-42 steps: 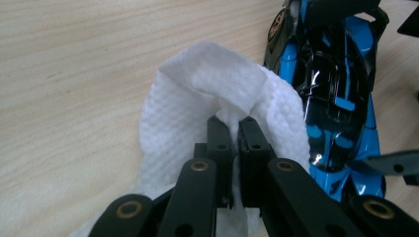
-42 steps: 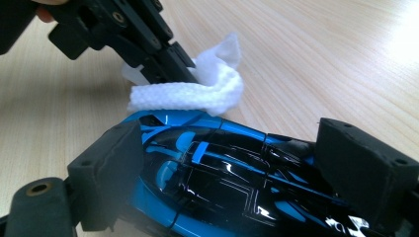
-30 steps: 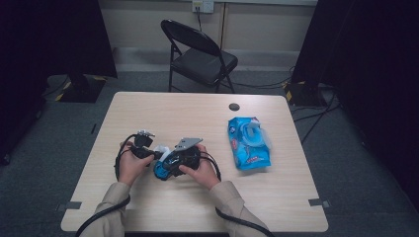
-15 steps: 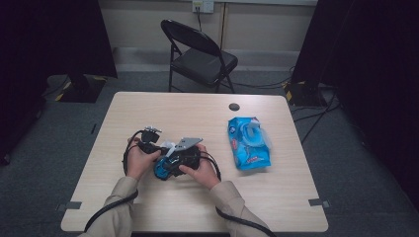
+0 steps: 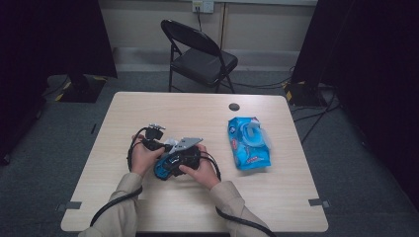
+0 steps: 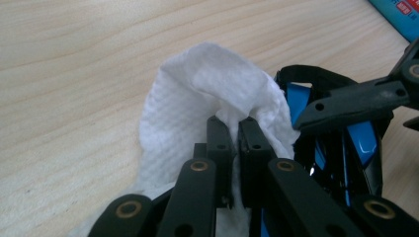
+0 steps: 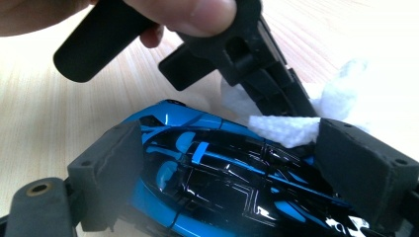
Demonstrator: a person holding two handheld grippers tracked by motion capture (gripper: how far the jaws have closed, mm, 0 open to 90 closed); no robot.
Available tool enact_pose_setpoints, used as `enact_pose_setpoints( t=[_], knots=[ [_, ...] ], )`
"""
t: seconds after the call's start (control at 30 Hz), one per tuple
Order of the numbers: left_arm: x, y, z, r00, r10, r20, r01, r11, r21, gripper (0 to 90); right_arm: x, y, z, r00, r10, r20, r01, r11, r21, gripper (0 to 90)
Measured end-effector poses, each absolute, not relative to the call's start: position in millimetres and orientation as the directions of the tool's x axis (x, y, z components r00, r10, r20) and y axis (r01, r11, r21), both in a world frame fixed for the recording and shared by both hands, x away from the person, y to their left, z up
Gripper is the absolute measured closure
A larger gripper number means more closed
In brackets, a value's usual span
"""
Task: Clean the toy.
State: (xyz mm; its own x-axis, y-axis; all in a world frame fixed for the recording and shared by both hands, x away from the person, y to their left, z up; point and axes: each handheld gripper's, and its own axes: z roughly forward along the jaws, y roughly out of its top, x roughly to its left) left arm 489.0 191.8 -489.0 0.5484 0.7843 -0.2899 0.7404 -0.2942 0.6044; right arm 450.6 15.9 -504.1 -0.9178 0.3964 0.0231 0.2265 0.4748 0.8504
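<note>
A blue toy car (image 7: 207,182) sits low on the counter (image 5: 207,207), clamped between the right gripper's (image 7: 222,163) 2 fingers. The left gripper (image 6: 236,143) pinches a white wipe (image 6: 197,94) (bunched against the car). A blue wipes pack (image 5: 248,142) lies well to the right.

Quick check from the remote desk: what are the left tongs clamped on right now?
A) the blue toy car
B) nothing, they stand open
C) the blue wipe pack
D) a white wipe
D: in the left gripper view the left tongs are pinched shut on the white wipe, while the blue toy car sits between the pads of the right tongs.
</note>
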Motion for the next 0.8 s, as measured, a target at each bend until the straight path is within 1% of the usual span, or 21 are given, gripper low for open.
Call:
enact_pose_setpoints(
  t=[0.43,0.57,0.8],
  knots=[
    [501,184,-490,0.571,0.769,-0.286,0.728,-0.313,0.611,86.2,452,16,-504,-0.919,0.393,0.026,0.227,0.473,0.851,11.7],
    [506,179,-490,0.562,0.768,-0.308,0.732,-0.288,0.617,86.2,451,16,-504,-0.919,0.394,0.025,0.226,0.474,0.851,11.7],
    [512,179,-492,0.571,0.751,-0.332,0.732,-0.283,0.619,86.2,452,15,-504,-0.918,0.395,0.029,0.229,0.472,0.851,11.7]
  ],
)
